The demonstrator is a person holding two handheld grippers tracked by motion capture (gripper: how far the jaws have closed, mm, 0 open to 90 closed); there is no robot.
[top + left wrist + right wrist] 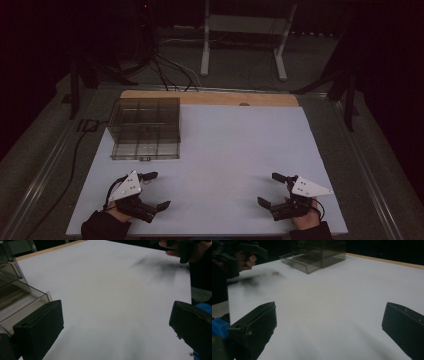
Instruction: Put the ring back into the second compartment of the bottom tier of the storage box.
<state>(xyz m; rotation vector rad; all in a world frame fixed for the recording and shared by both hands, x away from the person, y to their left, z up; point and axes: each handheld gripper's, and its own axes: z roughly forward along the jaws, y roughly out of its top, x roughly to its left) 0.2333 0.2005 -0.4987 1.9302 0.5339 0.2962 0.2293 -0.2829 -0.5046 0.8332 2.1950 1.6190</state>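
Observation:
On the white table top [225, 150], my left gripper [159, 190] rests near the front left edge, held in a hand, its jaws wide open with nothing between them. In the left gripper view its two black jaws [115, 325] stand far apart over bare white surface. My right gripper [268, 189] sits near the front right, also open and empty, with its jaws [328, 322] spread over the board. A smoky transparent drawer box [145, 127] stands at the back left, with its bottom drawer [294, 263] pulled out toward me.
A small round coin-like thing [275, 273] lies on the board near the left hand [239, 257]. The box's corner [15, 290] is close beside the left jaw. A wooden strip [210, 97] edges the table's far side. Behind it stand a white frame [245, 30] and floor cables.

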